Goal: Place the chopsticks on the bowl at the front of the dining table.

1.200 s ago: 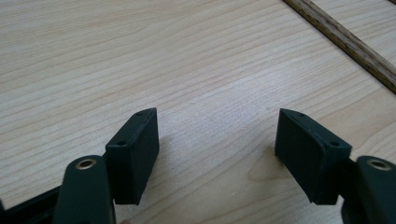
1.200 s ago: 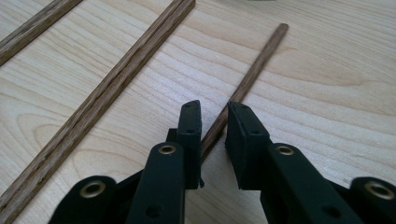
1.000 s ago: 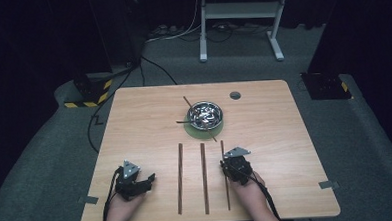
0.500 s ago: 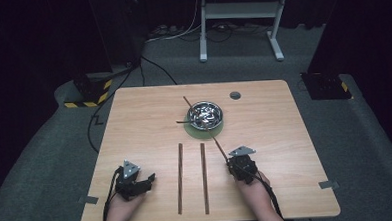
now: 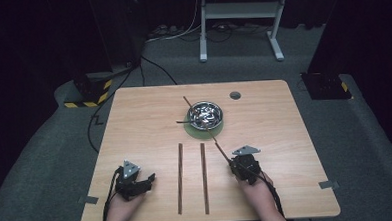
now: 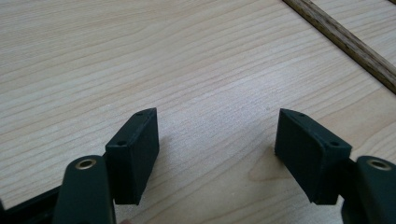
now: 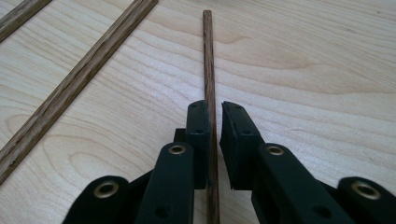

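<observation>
Wooden table: bowl on green mat, two sticks.

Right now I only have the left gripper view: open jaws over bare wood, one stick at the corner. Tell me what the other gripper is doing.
Observer: The right gripper is shut on a thin wooden stick that runs straight out between its pads.
Operator: Give me where that stick points.
Observer: In the high view it slants away from the person, with its far end at the metal bowl in the middle of the table.
Operator: Count the loose sticks near me.
Observer: Two, lying side by side. The near stick is to the right of the left gripper, and the second stick lies beyond it. No gripper touches either.
</observation>
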`<state>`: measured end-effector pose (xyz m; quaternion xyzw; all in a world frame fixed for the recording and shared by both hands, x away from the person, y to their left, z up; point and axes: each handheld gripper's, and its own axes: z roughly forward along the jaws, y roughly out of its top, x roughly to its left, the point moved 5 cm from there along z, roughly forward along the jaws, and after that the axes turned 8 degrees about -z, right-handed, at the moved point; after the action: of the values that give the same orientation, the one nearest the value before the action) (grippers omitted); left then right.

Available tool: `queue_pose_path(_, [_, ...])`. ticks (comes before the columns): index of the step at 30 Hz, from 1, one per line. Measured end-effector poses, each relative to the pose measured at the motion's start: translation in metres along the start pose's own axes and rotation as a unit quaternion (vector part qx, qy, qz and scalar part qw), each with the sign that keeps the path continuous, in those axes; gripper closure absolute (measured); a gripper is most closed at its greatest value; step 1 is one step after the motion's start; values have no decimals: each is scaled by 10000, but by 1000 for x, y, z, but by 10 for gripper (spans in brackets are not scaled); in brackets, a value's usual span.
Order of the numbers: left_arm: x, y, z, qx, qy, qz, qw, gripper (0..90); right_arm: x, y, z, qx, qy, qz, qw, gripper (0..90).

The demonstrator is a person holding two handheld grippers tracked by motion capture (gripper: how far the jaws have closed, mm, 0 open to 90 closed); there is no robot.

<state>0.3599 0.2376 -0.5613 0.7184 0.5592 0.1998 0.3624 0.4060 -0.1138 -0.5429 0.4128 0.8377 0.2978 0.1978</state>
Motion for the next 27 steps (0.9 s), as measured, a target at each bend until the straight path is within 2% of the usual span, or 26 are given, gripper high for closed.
queue_pose_path(9, [0, 0, 0, 2, -1, 3, 10000, 305, 1, -4, 3, 114, 1, -49, 9999, 798])
queue_pose_path(15, [0, 0, 0, 2, -1, 3, 10000, 305, 1, -4, 4, 154, -71, -151, 9997, 841])
queue_pose_path(19, [0, 0, 0, 0, -2, 2, 10000, 305, -1, -2, 2, 118, -75, -163, 9998, 841])
queue_pose_path(27, [0, 0, 0, -9, -11, 3, 10000, 305, -10, 10, -15, -77, -187, -154, 9997, 842])
